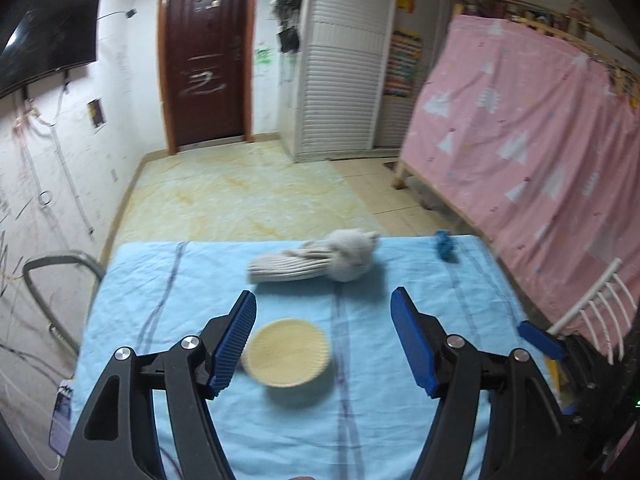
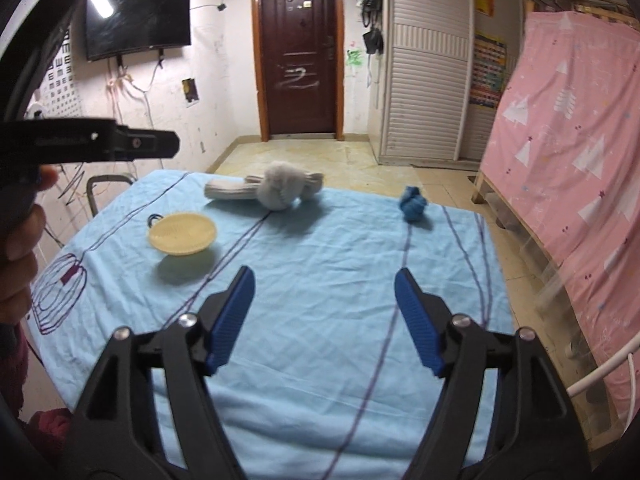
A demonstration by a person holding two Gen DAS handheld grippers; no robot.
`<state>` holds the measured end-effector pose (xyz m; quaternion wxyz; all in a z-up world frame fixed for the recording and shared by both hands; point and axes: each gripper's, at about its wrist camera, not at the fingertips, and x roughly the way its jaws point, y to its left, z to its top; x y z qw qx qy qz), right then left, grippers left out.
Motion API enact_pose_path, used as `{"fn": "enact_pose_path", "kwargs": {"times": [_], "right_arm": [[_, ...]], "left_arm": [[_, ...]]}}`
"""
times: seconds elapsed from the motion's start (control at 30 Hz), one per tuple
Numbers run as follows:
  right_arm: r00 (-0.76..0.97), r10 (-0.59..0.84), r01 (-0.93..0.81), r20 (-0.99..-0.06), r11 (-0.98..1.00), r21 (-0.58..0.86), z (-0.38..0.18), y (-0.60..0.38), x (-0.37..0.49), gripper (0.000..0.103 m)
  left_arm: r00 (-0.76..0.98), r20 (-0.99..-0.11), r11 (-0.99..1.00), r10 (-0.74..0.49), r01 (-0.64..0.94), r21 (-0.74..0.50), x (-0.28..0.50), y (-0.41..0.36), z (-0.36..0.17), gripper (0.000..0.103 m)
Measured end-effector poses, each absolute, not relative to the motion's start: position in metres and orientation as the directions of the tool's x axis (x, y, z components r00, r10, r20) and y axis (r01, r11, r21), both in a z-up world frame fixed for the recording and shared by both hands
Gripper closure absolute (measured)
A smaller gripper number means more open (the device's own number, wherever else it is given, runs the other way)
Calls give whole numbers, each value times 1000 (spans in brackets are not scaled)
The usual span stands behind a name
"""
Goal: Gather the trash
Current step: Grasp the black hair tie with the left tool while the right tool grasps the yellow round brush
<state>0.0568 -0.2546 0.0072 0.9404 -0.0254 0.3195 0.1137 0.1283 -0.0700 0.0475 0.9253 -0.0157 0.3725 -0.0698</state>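
A shallow yellow basket [image 1: 287,353] [image 2: 183,233] sits on the light blue tablecloth [image 1: 160,280] [image 2: 320,300]. My left gripper [image 1: 323,340] hovers over it, open, with the basket showing between its blue pads and touching neither. A grey-white knotted sock bundle [image 1: 320,262] [image 2: 276,190] lies at the table's far side. A small blue crumpled wad [image 1: 445,245] [image 2: 413,203] rests near the far right corner. My right gripper [image 2: 325,320] is open above bare cloth in the middle, holding nothing. A pad of the right gripper [image 1: 542,338] shows at the right edge of the left wrist view.
A pink sheet [image 2: 568,140] hangs over a wooden frame along the right. A white chair back [image 1: 592,312] stands by the table's right side. A grey chair [image 2: 104,184] is at the left. A dark door [image 2: 300,52] and tiled floor lie beyond. A hand [image 2: 20,248] holds the left gripper's handle.
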Motion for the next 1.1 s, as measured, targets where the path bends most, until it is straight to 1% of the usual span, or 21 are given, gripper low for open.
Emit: {"fn": "enact_pose_path", "kwargs": {"times": [0.2,0.33,0.47,0.6,0.63,0.67,0.8,0.9,1.1], "right_arm": [[749,241,-284,-617,958,30,6,-234,64,33],[734,291,-337,-614,941,42,7,-217,68,33],[697,360,-394,-620,915,87,4,-201,74,33],[678,373,-419,-633,904,84,0,-186,79,33],[673,375,-424,-637,902,83,-1,-182,80,30],[670,376,-427,-640,901,82,-2,-180,82,30],[657,386,-444,-648,892,81,-5,-170,86,30],[645,404,-467,-649,880,85,-5,-163,90,30],[617,434,-515,-656,853,80,-6,-148,97,30]], "left_arm": [[682,-729,998,-59,28,-54,143,-32,32,42],[642,-766,997,-29,-40,-70,154,-3,17,42],[596,-803,991,-29,-86,-100,164,17,1,42],[557,-829,986,-44,-107,-124,173,28,-15,42],[550,-833,985,-49,-111,-131,175,30,-18,42],[543,-838,983,-56,-115,-140,177,32,-21,42],[505,-855,969,-119,-127,-210,185,39,-33,50],[478,-864,956,-159,-143,-255,191,43,-43,53],[463,-860,932,-215,-165,-322,197,48,-52,65]]}}
